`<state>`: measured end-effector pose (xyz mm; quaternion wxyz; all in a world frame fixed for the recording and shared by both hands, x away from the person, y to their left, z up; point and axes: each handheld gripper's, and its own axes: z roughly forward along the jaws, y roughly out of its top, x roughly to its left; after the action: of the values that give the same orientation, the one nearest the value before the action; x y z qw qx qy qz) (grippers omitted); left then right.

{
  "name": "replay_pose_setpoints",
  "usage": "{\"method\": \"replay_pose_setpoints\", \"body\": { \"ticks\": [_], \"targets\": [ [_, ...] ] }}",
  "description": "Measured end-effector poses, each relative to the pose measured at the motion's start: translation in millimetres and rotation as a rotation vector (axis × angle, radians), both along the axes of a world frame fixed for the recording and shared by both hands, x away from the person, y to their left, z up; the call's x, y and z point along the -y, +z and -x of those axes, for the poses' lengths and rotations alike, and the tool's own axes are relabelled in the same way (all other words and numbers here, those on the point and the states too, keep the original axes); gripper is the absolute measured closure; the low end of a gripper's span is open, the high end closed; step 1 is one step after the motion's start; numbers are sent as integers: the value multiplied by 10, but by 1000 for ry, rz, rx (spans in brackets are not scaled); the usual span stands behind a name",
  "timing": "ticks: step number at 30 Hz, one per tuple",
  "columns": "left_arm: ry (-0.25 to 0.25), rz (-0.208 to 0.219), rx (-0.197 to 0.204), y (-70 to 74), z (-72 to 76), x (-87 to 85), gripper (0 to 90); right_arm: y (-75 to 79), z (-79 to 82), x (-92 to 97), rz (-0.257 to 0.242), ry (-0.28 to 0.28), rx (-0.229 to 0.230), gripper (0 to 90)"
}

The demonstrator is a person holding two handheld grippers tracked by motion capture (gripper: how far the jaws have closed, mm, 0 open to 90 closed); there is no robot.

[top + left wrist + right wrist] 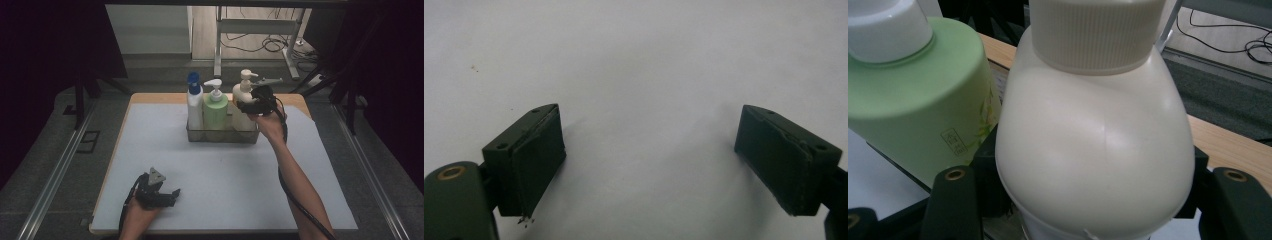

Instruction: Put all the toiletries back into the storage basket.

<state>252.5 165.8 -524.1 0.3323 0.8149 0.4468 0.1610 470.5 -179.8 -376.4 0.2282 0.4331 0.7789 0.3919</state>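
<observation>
Cream bottle (1095, 145) stands in the tray (222, 135) at twelve o'clock on the bench (225, 200), pinched by the right hand-held gripper (248, 106); left hand-held gripper (649, 160), spread, rests at seven o'clock.

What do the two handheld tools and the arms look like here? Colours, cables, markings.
Both tools are black. The left tool carries a grey three-cornered plate on top; its pads are flat, dark and rectangular, with brass-coloured rivets on the body. The right tool trails a black cable along the forearm. No sleeves on either forearm.
</observation>
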Motion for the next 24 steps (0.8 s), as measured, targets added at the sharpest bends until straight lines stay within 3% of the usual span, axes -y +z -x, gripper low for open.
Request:
{"method": "replay_pose_setpoints", "body": {
  "ticks": [24],
  "targets": [
    [0, 1, -1, 0, 0, 1, 123, -231, 67, 59, 10, -4, -46, 363]
  ]
}}
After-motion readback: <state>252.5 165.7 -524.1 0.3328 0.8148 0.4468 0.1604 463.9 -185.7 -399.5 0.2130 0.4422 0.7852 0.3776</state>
